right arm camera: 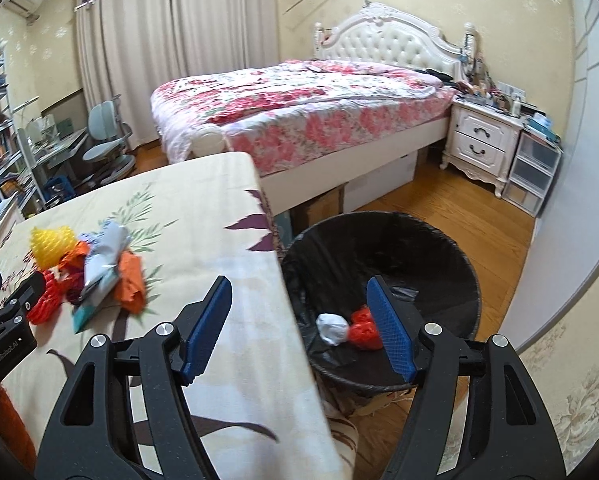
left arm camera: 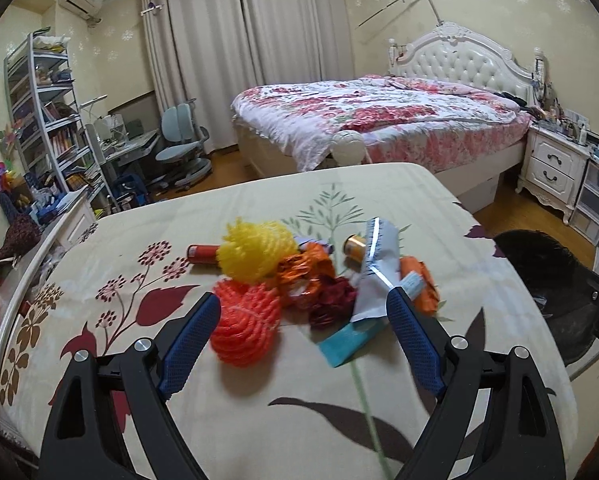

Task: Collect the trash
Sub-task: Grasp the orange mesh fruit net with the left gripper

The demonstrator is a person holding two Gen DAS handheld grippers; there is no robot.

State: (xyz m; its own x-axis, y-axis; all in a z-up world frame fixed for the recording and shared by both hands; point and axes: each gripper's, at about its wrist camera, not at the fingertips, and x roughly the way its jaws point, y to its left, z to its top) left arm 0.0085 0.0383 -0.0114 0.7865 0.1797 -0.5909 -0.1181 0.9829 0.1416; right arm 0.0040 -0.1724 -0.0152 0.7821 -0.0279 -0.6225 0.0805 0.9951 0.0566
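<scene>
Indoors, in a bedroom, a pile of trash (left arm camera: 307, 276) sits mid-desk on a floral cloth (left arm camera: 147, 288) (red leaves, brown sprigs). From the left lie a red can (left arm camera: 201, 253), a yellow foam net (left arm camera: 255, 254) above an orange foam net (left arm camera: 245, 322), crumpled orange and dark red wrappers (left arm camera: 319, 284), a gold can (left arm camera: 355, 245), a grey foil packet (left arm camera: 377, 264) and a teal scrap (left arm camera: 345, 342). The left gripper (left arm camera: 303, 312) hovers over the pile, fingers spread wide, gripping nothing. Further right, past the desk's edge, a black-lined bin (right arm camera: 451, 256) stands on the wooden floor; a white crumpled wad (right arm camera: 331, 329) and a red net (right arm camera: 363, 328) lie inside. The right gripper (right arm camera: 299, 300) hangs across desk edge and bin, fingers well apart and empty.
</scene>
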